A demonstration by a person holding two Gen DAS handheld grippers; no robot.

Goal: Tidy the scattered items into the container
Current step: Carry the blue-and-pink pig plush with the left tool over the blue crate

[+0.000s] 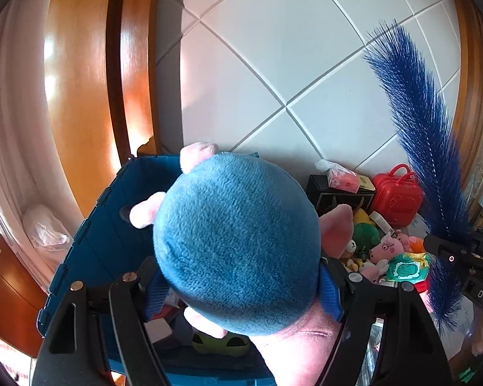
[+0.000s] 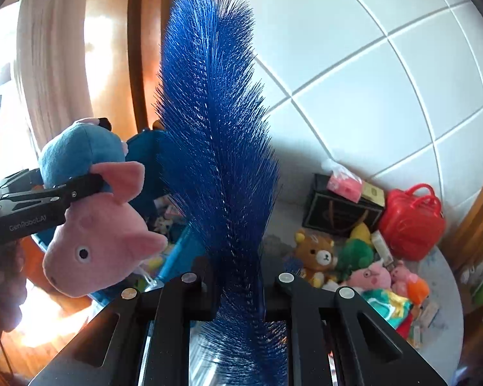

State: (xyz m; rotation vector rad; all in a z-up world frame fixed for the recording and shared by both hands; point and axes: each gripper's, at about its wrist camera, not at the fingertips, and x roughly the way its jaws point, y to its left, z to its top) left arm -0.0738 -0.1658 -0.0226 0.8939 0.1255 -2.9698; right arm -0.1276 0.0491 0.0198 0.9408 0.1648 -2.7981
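**Item 1, nearest. Left gripper [image 1: 238,276].** Fingers clamped on either side of a plush pig [image 1: 238,241] with a blue body and pink head. In the left wrist view the toy fills the centre of the frame; in the right wrist view it sits at left, head hanging down.

**Item 2. Right gripper [image 2: 238,292].** Fingers drawn together on the stem of a blue bristle brush [image 2: 215,135], whose long axis runs straight up the middle of the frame, away from the fingers.

**Item 3. Blue container [image 1: 90,234].** Open-topped bin with small things already inside; it lies directly beyond and under the pig, lower left in the left wrist view. In the right wrist view it shows left of centre, partly behind the brush. Judged: the left hand is the nearer and appears set to drop first; the brush must travel leftward in frame to reach it.

**Item 4, farther. Unsorted pile.** A bear plush [image 2: 315,254], a green plush [image 2: 354,254], small pink pig toys [image 2: 370,278], a black box [image 2: 341,209] and a red case [image 2: 412,218] lie on the tiled floor [image 2: 370,80] at lower right, well apart from the bin.
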